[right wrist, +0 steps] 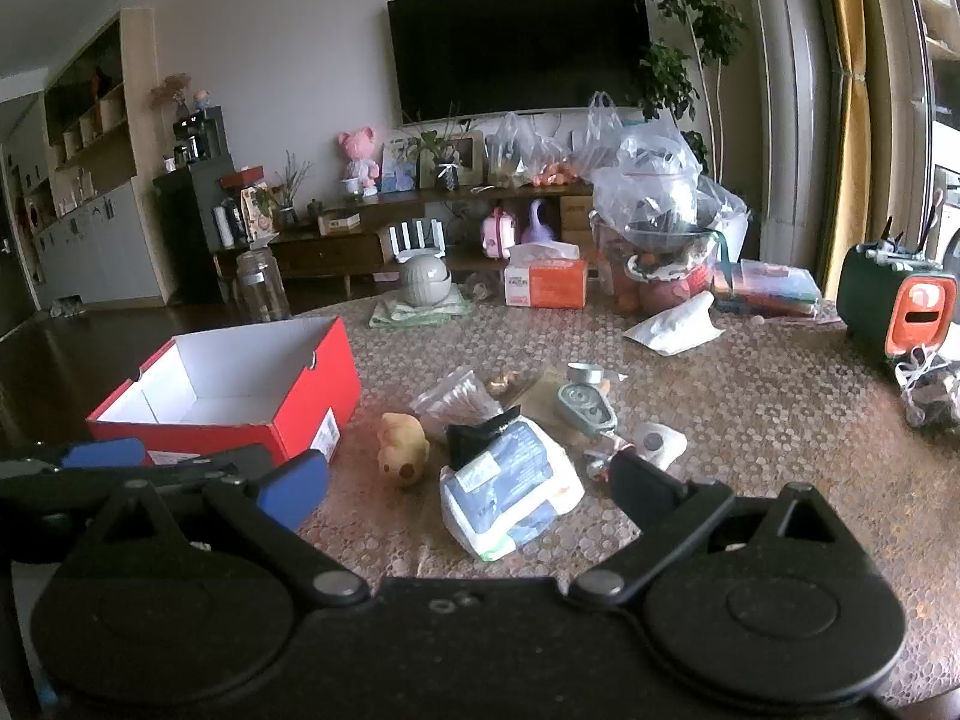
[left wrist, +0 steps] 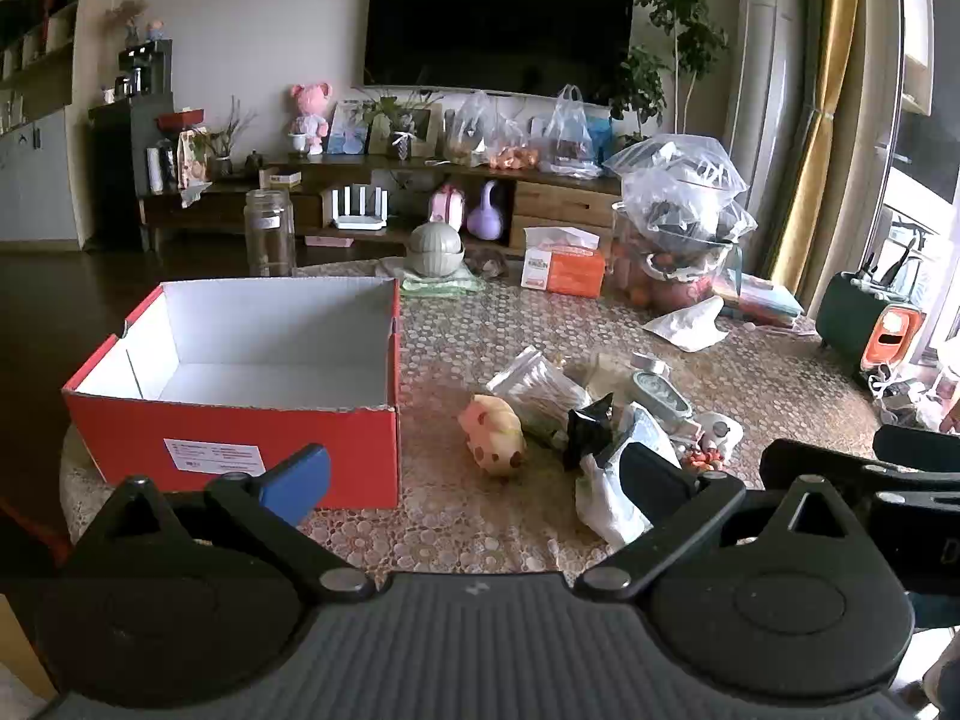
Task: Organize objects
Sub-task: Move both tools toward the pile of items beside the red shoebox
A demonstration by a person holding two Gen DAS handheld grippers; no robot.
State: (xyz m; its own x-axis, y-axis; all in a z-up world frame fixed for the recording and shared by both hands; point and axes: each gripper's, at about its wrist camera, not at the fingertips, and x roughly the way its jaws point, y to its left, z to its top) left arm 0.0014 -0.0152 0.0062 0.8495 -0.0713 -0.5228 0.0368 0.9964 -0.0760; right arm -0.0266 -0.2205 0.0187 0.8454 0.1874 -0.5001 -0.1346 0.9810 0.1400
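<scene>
Two wide-open, empty tools over bare tabletop beside red box.

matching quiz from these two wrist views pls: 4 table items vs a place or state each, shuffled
Items:
1. red box
2. yellow toy
3. glass jar
4. orange tissue box

Descriptions:
A. lying on its side right of the red box
B. white tissue poking out the top
C. open, nothing inside
D. upright at the far table edge, behind the red box

Pairs: 1-C, 2-A, 3-D, 4-B
</scene>
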